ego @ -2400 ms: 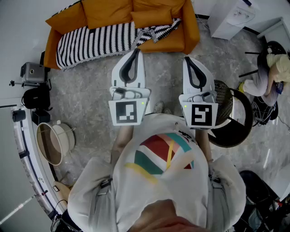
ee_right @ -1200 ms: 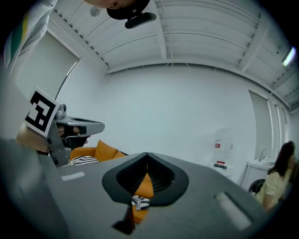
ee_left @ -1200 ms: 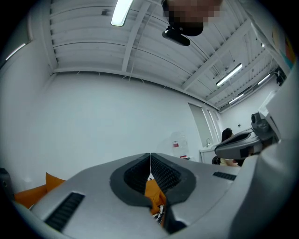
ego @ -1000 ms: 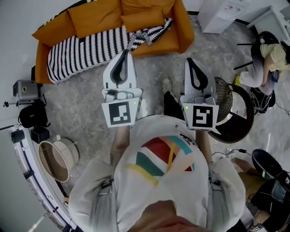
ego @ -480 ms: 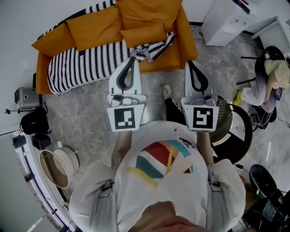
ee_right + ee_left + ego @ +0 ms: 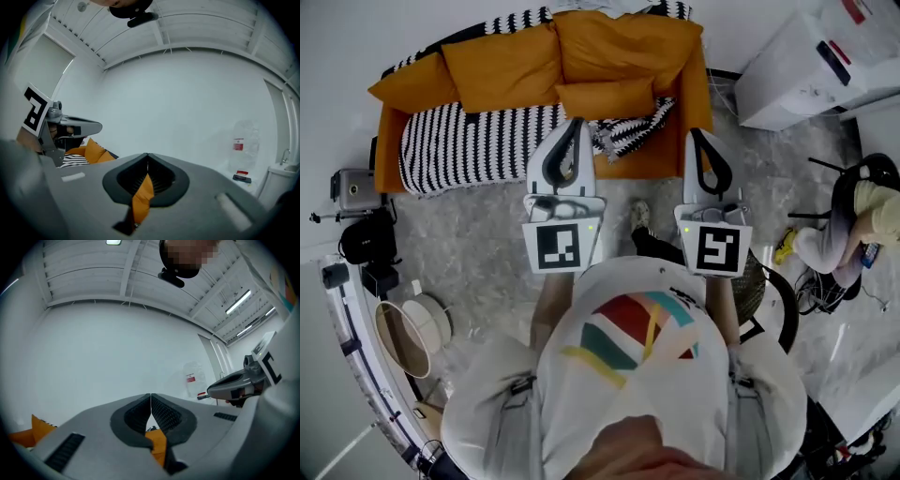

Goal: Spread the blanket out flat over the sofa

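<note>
An orange sofa (image 6: 680,155) stands against the far wall in the head view. A black-and-white striped blanket (image 6: 478,141) lies along its seat, flat on the left and bunched into a crumpled heap (image 6: 633,127) at the middle right. My left gripper (image 6: 564,131) is held in the air in front of the sofa, its jaws shut and empty, tips over the seat's front edge. My right gripper (image 6: 701,141) hangs beside it, also shut on nothing. In the left gripper view (image 6: 150,395) and the right gripper view (image 6: 147,155) the jaw tips meet, pointing at the white wall.
Orange cushions (image 6: 497,56) line the sofa back. A white cabinet (image 6: 820,66) stands at the right, a seated person (image 6: 853,230) farther right. A camera on a tripod (image 6: 352,192) and a round basket (image 6: 408,333) sit at the left. A dark round chair (image 6: 769,291) is by my right side.
I have stepped closer to the sofa, which now sits squarer and nearer in the head view. Both grippers stay shut and level in front of me.
</note>
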Available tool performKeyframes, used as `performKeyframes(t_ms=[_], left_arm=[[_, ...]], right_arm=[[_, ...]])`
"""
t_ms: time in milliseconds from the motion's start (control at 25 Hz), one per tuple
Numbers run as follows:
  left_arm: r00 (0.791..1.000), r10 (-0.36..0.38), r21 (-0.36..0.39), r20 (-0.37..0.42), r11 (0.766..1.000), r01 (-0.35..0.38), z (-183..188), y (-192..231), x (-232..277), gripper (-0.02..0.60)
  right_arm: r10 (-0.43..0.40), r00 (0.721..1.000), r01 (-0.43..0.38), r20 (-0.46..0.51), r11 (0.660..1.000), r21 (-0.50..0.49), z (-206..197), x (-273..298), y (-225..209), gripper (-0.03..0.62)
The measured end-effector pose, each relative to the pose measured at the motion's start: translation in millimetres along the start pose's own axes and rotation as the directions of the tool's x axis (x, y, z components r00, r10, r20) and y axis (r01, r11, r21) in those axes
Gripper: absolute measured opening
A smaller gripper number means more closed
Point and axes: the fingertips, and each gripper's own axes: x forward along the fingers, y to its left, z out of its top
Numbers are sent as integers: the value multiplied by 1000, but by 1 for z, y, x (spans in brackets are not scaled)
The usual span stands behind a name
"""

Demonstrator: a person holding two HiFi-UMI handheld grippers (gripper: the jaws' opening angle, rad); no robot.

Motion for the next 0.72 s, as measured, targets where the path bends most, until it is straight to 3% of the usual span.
performKeyframes(t_ms=[400,720], left_arm=[[997,78,9,24,997,-78,7,29,74,15],[998,45,25,51,999,-47,20,41,102,15]], right_arm=[[66,998,-66,15,998,1,-1,78,-32,5],[51,998,-52,36,998,32,15,108,-39,5]])
